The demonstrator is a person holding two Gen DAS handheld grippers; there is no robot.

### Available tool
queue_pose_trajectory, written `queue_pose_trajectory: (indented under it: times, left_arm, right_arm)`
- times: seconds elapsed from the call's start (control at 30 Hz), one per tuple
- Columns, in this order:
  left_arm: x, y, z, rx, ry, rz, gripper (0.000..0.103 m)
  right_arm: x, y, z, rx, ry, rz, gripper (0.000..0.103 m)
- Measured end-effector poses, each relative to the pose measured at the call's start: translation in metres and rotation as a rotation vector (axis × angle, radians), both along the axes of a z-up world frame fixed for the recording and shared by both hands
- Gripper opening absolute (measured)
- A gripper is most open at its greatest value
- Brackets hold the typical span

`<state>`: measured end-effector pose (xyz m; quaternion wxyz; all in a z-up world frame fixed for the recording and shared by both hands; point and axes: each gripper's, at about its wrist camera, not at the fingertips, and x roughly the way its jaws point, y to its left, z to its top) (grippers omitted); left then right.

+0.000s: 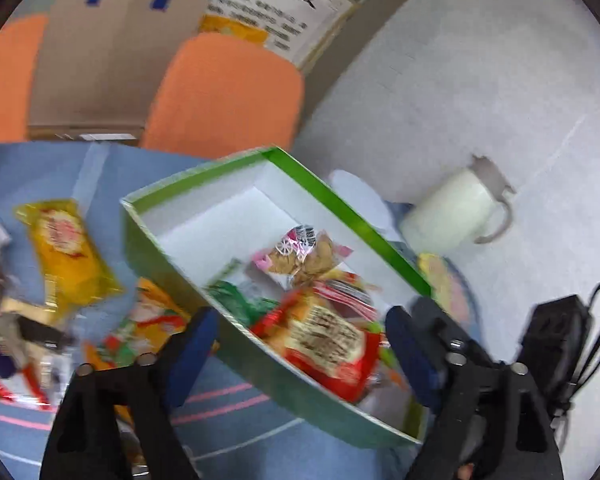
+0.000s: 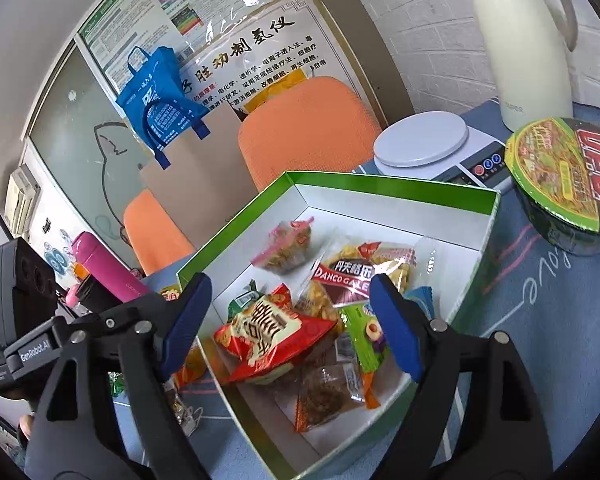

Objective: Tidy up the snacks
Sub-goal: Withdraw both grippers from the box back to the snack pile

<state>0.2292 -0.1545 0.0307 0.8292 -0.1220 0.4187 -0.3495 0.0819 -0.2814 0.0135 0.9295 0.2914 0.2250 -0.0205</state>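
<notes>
Green cardboard walls with a white lining mark the box point(image 2: 400, 188) that takes the snacks, and it sits on the blue cloth of the desk point(image 2: 540, 320) with a heap of packets gathered toward its near end. The right gripper point(image 2: 290, 322) hangs directly over that heap with its blue fingers point(image 2: 188, 312) wide apart and nothing between them, so the red packet point(image 2: 268, 336) lies just below and ahead of it. The left gripper point(image 1: 300, 344), its fingers point(image 1: 196, 344) equally spread and empty, straddles the box's near wall in its own blurred view. The loose snacks still to be sorted lie outside the box toward the desk's left edge: a yellow packet point(image 1: 68, 256) with its long axis running roughly away from the camera, and an orange and white packet point(image 1: 148, 320) just beside the box wall. Both lie to the left of the left fingers, so the left gripper looks the nearer one for the next pick and would need to swing left and down. A noodle bowl point(image 2: 568, 176), a scale point(image 2: 424, 140) and a white jug point(image 2: 520, 44) stand beyond the box's far right corner.
</notes>
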Motion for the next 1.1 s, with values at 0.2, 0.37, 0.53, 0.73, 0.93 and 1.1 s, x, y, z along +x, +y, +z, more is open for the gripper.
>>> queue_pose_trajectory:
  times: [0.2, 0.37, 0.53, 0.73, 0.93, 1.1]
  left_arm:
    - [-0.014, 0.012, 0.002, -0.001, 0.032, 0.008, 0.089]
    - [-0.037, 0.035, 0.008, 0.008, 0.023, 0.041, 0.089]
    - [-0.067, 0.081, 0.011, 0.045, -0.043, 0.125, 0.089]
    - [-0.082, 0.139, -0.013, 0.087, 0.011, 0.248, 0.089]
    - [-0.095, 0.182, -0.036, 0.102, 0.051, 0.311, 0.089]
    - [-0.098, 0.205, -0.044, 0.109, 0.061, 0.333, 0.089]
  right_arm:
    - [-0.020, 0.020, 0.014, -0.005, -0.012, 0.045, 0.091]
    - [-0.043, 0.046, 0.027, -0.063, -0.029, 0.093, 0.093]
    - [-0.053, 0.078, 0.027, -0.106, -0.017, 0.194, 0.098]
    - [-0.046, 0.119, 0.008, -0.122, 0.044, 0.338, 0.098]
    - [-0.025, 0.160, -0.017, -0.113, 0.108, 0.472, 0.098]
    - [0.005, 0.185, -0.031, -0.148, 0.165, 0.546, 0.097]
